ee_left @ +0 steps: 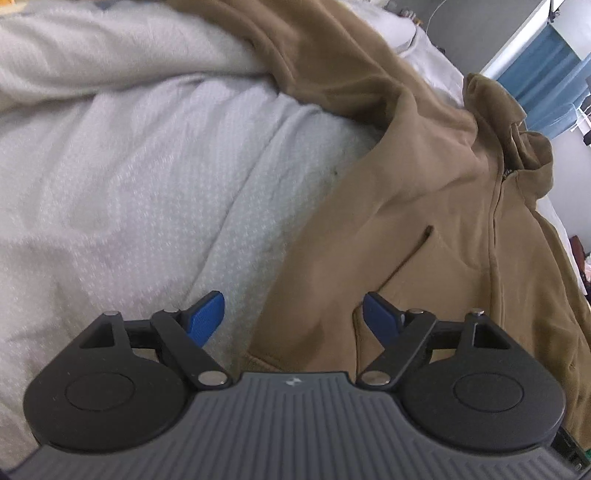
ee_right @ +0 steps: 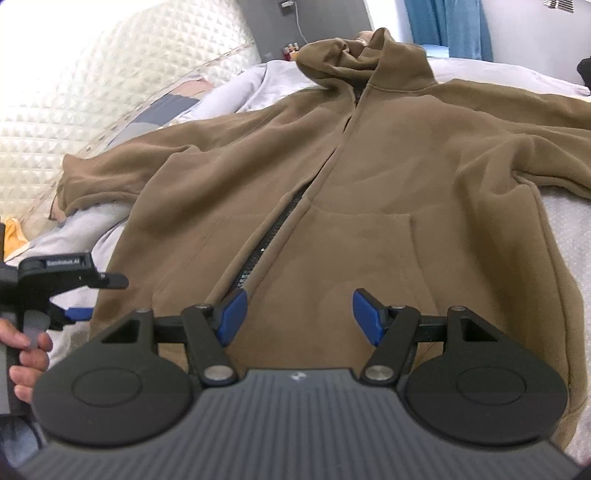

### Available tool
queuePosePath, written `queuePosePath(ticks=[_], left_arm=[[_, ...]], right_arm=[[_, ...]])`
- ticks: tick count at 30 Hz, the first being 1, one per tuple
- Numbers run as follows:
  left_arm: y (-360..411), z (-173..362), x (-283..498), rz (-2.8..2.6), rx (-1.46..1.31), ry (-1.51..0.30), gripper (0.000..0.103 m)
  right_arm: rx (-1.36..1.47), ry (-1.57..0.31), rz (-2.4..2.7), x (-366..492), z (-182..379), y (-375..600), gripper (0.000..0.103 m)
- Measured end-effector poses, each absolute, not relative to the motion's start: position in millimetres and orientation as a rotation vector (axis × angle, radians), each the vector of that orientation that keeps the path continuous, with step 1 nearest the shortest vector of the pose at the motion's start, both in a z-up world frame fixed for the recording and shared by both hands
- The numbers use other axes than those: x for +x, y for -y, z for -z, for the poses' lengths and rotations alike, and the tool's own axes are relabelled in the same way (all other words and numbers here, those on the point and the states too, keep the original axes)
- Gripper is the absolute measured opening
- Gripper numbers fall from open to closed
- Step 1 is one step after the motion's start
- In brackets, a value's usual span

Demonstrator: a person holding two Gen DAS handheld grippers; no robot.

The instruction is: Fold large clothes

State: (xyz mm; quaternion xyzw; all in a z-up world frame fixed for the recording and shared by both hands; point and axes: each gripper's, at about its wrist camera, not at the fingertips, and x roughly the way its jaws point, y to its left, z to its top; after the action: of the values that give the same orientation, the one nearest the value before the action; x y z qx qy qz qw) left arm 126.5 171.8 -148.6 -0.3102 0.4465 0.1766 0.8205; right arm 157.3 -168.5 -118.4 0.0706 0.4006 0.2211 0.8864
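A brown zip-up hoodie [ee_right: 369,177] lies front up on the bed, its zipper [ee_right: 280,225] partly undone, its hood [ee_right: 354,48] at the far end and its sleeves spread to both sides. My right gripper [ee_right: 300,317] hovers open over the lower front, just right of the zipper, with nothing between its blue pads [ee_right: 231,317]. My left gripper [ee_left: 293,314] is open above the hoodie's [ee_left: 424,240] lower side edge near the hem, one pad over the bedcover [ee_left: 147,184]. In the right wrist view that left gripper [ee_right: 96,297] shows at the left, held by a hand [ee_right: 29,350].
A bunched white duvet [ee_left: 110,55] lies beside the far sleeve [ee_left: 314,48]. A quilted white headboard [ee_right: 92,92] and patterned pillows [ee_right: 177,99] stand behind the hoodie. Blue curtains [ee_right: 447,26] hang at the back wall, with small items [ee_right: 291,48] near the bed head.
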Motion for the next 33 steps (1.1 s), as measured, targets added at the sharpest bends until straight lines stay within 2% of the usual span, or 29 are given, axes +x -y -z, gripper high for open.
queuePosePath(ticks=[1, 4, 6, 7, 17, 24, 28, 32, 33], left_arm=[[-171.5, 149.6, 124.9, -0.366, -0.665, -0.962, 0.063], [-166.8, 154.9, 130.5, -0.365, -0.616, -0.998, 0.028], [-164.2, 148.8, 131.2, -0.343, -0.602, -0.973, 0.016], [-162.8, 144.5, 130.0, -0.336, -0.592, -0.963, 0.014], [-186.4, 93.9, 121.5, -0.323, -0.573, -0.907, 0.009], [-198.2, 135.1, 142.7, -0.414, -0.572, -1.024, 0.010], [-198.0, 136.6, 145.9, -0.411, -0.561, -1.043, 0.014], [-189.6, 117.9, 143.4, -0.379, -0.455, -1.055, 0.027], [-188.1, 111.8, 142.4, -0.377, -0.436, -1.062, 0.043]], right_arm=[[0.142, -0.828, -0.453, 157.2, 117.9, 167.9, 0.066], [0.134, -0.827, -0.440, 158.8, 118.5, 166.9, 0.066], [0.134, -0.830, -0.436, 159.2, 119.5, 165.8, 0.066], [0.134, -0.829, -0.433, 159.8, 119.5, 165.7, 0.066], [0.147, -0.789, -0.440, 159.6, 111.2, 164.8, 0.066], [0.163, -0.821, -0.372, 168.1, 117.0, 175.2, 0.066], [0.203, -0.877, -0.336, 173.6, 126.5, 183.4, 0.066], [0.224, -0.863, -0.322, 175.4, 124.3, 188.9, 0.066], [0.227, -0.855, -0.315, 175.4, 122.7, 190.0, 0.066]])
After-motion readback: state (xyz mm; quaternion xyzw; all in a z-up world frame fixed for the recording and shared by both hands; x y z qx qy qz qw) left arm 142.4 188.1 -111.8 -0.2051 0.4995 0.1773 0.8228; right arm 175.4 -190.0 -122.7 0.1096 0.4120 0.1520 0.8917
